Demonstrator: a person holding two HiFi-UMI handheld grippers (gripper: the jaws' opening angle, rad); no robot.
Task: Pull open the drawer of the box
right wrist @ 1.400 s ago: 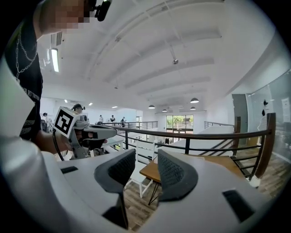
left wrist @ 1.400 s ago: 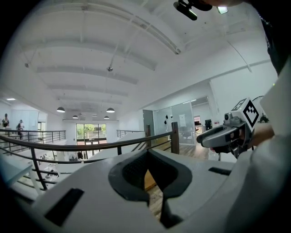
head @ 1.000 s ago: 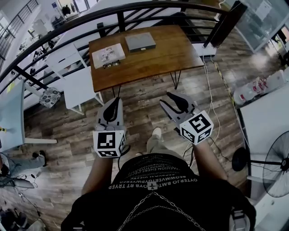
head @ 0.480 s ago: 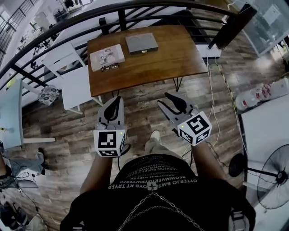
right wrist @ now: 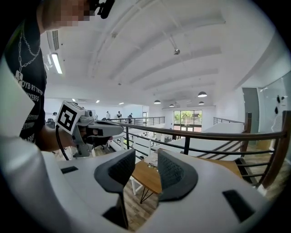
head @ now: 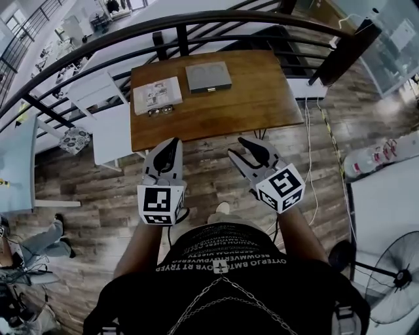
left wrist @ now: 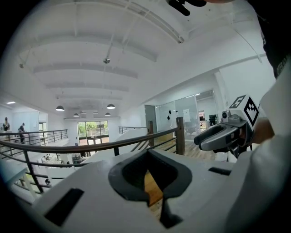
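Though pale lettering ran across the chest of the person's black shirt (head: 222, 262), it lay upside down in the head view and could not be read with any certainty. The only other marks were the black-and-white square patterns on the cube of each gripper.

Brown wooden planks made up the floor (head: 196, 170). A dark curved railing (head: 196, 14) swept past the far side of a rectangular wooden table (head: 262, 98) on thin dark legs. On the far half of that tabletop lay the box (head: 208, 77), flat, grey and square-cornered. It had a small pale fitting at the middle of its near edge, and it lay closed. Just to its left lay a white printed booklet (head: 156, 95), with a pair of glasses (head: 161, 110) at its near edge.

Both grippers hung over the floor short of the table, well apart from the box. The left gripper (head: 173, 142) had its tips together around an empty hollow. The right gripper (head: 241, 150) stood with its ribbed dark pads apart and nothing between them.
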